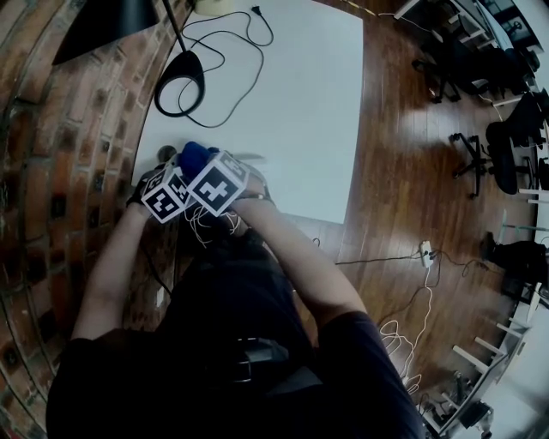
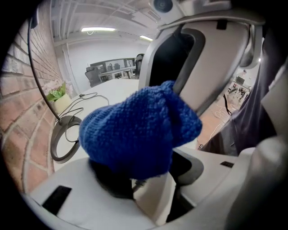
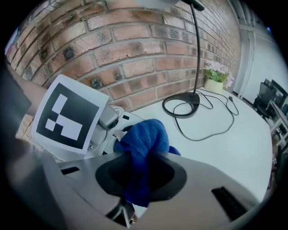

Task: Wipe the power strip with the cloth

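Between the narrow jaws of the right gripper (image 3: 137, 179) a strip of the blue cloth (image 3: 143, 146) is pinched. The left gripper (image 2: 135, 175), its jaws wider apart, grips the bunched other end. Both hang over the white table (image 1: 300, 111), at its near corner beside the brick wall (image 1: 51, 129).

Cloth (image 2: 135, 134) knitted, fuzzy; table (image 1: 300, 111) smooth matt white; wall (image 3: 135, 49) rough brick.

white desk (image 1: 300, 111) against brick wall (image 1: 51, 171). black lamp (image 1: 189, 65), ring base near wall; its cord (image 1: 255, 11) looped across desk. potted plant (image 3: 216, 77) beyond lamp. wooden floor (image 1: 403, 171); office chairs (image 1: 502, 159) at right.
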Demonstrator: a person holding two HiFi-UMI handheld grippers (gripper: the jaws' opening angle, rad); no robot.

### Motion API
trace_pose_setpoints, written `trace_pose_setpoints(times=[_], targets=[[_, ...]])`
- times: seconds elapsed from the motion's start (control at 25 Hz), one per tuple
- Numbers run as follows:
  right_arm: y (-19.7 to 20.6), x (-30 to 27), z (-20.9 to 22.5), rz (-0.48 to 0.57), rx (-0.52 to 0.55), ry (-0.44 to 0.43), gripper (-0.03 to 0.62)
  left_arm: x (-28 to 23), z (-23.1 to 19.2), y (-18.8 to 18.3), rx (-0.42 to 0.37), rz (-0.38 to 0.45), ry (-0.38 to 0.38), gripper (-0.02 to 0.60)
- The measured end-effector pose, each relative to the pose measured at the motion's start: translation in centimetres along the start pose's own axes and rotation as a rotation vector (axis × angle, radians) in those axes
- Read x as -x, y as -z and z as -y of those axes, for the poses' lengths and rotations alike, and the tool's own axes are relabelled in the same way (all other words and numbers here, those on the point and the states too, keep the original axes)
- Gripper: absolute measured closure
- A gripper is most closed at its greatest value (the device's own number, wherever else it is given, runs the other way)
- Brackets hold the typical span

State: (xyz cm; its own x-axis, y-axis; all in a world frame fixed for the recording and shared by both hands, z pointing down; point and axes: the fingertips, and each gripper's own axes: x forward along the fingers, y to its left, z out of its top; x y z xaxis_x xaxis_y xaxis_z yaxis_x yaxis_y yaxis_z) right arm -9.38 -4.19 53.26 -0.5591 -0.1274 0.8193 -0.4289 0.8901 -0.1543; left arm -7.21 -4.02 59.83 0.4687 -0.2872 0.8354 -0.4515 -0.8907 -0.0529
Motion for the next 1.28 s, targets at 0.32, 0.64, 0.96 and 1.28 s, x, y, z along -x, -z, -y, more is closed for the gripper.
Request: trace_pose_setpoints(times=[0.32,0.64,0.96,1.28], targets=[[1.4,1.2,1.4,-0.003,-0.060,0.006,0.522,0.3,0.0,-0.5,-0.005,-0.001,-0.001,0.367],[3.7,3.0,3.8,-0.025,-0.151,0.060,0.523,0.3,0.0,-0.5,-0.012,0.006,-0.005,0.367],[7.4,5.7,6.4,-0.017,-0.254,0.110,0.522,0.4,0.3,-0.5,-0.016,0.010,-0.006,0.368],[8.5,6.9,7.3,0.030,-0.344,0.107,0.522,0.3,0.2,-0.6,-0.020,0.016,-0.016,0.368]])
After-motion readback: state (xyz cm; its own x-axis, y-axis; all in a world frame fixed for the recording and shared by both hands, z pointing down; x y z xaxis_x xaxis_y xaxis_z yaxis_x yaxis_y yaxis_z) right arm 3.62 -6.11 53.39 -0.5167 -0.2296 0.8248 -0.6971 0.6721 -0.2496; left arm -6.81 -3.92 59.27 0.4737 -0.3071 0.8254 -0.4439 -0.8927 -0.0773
